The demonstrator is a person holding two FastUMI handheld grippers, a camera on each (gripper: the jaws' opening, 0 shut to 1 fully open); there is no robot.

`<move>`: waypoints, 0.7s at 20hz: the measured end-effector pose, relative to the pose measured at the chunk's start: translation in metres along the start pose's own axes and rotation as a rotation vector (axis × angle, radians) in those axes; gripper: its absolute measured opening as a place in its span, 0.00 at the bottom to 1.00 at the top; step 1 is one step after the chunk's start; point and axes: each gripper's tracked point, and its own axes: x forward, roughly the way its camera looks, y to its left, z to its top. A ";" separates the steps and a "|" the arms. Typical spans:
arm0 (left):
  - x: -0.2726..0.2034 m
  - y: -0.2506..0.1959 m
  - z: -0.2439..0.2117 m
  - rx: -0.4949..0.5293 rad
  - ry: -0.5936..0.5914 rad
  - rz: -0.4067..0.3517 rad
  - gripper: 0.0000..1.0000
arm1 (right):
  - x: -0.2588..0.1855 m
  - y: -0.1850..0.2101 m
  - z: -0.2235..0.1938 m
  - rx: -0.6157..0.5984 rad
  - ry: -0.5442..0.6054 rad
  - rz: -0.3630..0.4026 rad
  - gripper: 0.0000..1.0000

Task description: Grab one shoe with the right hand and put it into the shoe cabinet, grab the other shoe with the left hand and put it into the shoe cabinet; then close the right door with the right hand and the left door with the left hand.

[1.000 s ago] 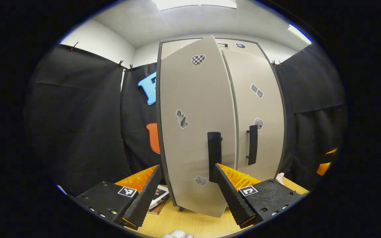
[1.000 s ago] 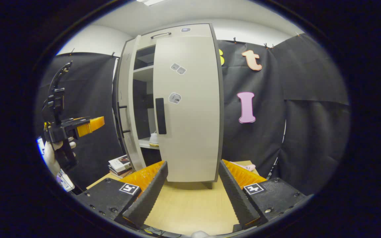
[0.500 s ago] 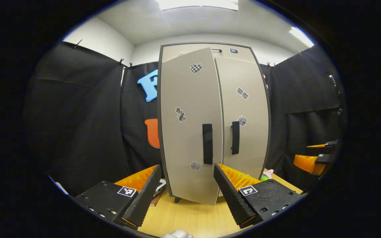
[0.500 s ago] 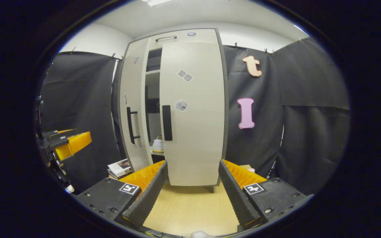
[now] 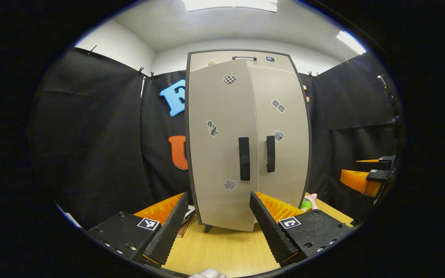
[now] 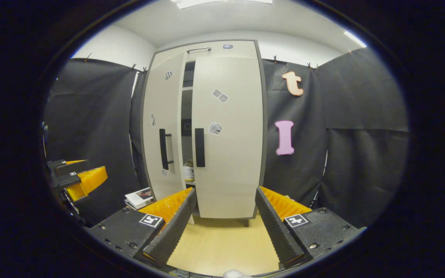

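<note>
The beige shoe cabinet (image 5: 245,61) stands upright on the wooden table. Its right door (image 5: 284,135) is shut. Its left door (image 5: 222,146) stays slightly ajar, its edge standing a little proud of the right one. In the right gripper view a narrow dark gap lies between the left door (image 6: 164,127) and the right door (image 6: 228,135), and part of a pale shoe (image 6: 188,172) shows on a shelf inside. My left gripper (image 5: 218,199) is open and empty, in front of the doors and apart from them. My right gripper (image 6: 225,195) is open and empty too.
A stack of books (image 6: 139,197) lies left of the cabinet's foot. A small pink and green thing (image 5: 308,202) sits at its right. Bare wooden table (image 6: 222,247) runs between the grippers and the cabinet. Black cloth walls close in behind and at both sides.
The left door has swung from wide open to nearly shut. Both grippers have drawn back from the cabinet, which now looks smaller and farther off.
</note>
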 end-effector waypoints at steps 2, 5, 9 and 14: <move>-0.002 0.001 -0.002 -0.003 0.005 -0.002 0.96 | -0.003 -0.001 0.001 0.006 -0.005 -0.008 1.00; -0.006 0.002 -0.005 0.000 0.013 -0.012 0.96 | -0.007 0.000 -0.001 0.005 -0.003 -0.019 0.99; -0.009 0.005 -0.008 0.000 0.019 -0.024 0.96 | -0.010 0.003 0.001 0.004 -0.001 -0.024 1.00; -0.012 0.012 -0.007 -0.004 0.017 -0.032 0.96 | -0.015 0.011 0.003 -0.007 -0.009 -0.029 1.00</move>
